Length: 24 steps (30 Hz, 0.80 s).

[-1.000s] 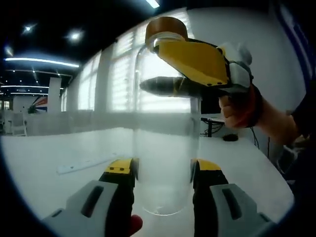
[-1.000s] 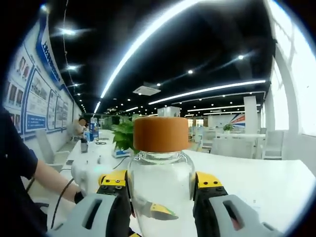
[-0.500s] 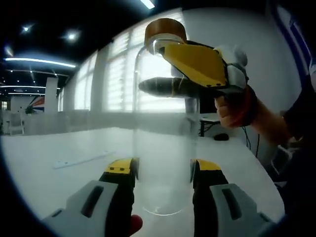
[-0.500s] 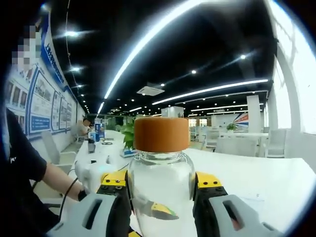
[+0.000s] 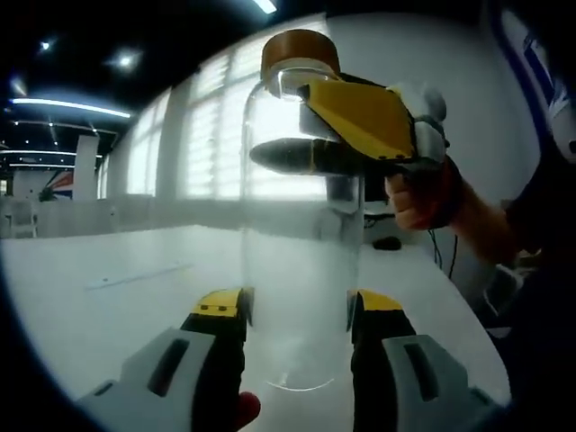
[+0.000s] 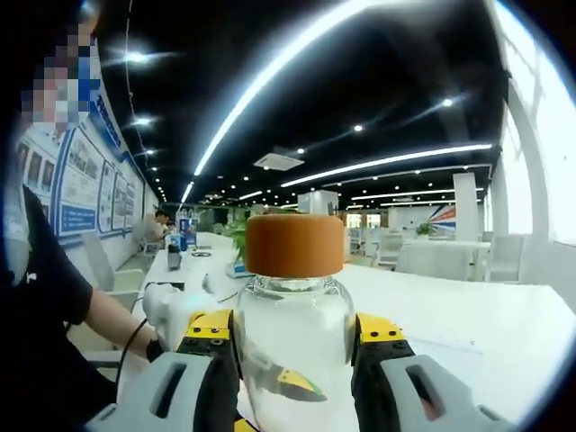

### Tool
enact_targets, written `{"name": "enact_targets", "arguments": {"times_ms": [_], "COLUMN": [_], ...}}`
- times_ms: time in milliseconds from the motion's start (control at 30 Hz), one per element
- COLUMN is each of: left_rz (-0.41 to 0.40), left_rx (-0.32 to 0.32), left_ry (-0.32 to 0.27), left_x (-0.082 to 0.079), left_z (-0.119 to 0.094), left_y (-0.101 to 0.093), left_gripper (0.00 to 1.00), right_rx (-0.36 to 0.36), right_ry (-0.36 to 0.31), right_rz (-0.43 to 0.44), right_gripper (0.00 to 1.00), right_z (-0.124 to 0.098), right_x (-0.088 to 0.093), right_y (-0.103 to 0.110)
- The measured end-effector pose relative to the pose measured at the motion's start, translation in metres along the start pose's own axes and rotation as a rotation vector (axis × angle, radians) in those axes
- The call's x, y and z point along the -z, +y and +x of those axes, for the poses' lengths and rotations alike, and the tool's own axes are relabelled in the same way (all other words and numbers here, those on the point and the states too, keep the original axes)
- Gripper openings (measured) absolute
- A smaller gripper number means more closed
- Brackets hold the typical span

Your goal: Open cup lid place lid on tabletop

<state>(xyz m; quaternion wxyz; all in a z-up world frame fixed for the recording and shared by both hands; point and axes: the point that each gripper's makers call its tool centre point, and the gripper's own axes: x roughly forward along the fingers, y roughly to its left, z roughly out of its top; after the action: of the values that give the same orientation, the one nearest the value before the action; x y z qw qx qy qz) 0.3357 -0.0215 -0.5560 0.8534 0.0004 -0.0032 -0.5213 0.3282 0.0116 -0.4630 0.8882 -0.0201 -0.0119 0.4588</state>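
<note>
Left gripper (image 5: 295, 310) was shut tight on the low part of the clear cup (image 5: 301, 225), lifted above the white table (image 5: 108, 306). Right gripper (image 6: 294, 335) squeezed the cup's neck, just under the brown lid (image 6: 294, 245). Lid sat on top. Farther right, held by a hand (image 5: 416, 193).

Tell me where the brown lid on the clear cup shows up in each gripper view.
Left gripper view: the brown lid sits at top centre, capping the clear cup, with the right hand-held gripper just below it.
Right gripper view: the lid is at the middle, above that hand-held gripper's own jaws.
Shared landmark: the white tabletop behind the cup.
</note>
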Motion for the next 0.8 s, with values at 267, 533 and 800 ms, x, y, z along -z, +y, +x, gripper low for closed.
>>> {"name": "enact_targets", "arguments": {"times_ms": [267, 533, 800], "left_rz": [0.000, -0.004, -0.012], "left_rx": [0.005, 0.005, 0.014], "left_ry": [0.022, 0.034, 0.007], "left_x": [0.018, 0.032, 0.031], "left_z": [-0.002, -0.002, -0.005], "left_y": [-0.006, -0.008, -0.014], "left_gripper": [0.35, 0.35, 0.36], "right_rx": [-0.001, -0.005, -0.004], "right_ry": [0.011, 0.029, 0.018], "right_rz": [0.017, 0.012, 0.016], "right_gripper": [0.44, 0.44, 0.44], "right_z": [-0.005, -0.003, -0.005], "right_x": [0.019, 0.033, 0.033], "right_y": [0.002, 0.003, 0.003]}}
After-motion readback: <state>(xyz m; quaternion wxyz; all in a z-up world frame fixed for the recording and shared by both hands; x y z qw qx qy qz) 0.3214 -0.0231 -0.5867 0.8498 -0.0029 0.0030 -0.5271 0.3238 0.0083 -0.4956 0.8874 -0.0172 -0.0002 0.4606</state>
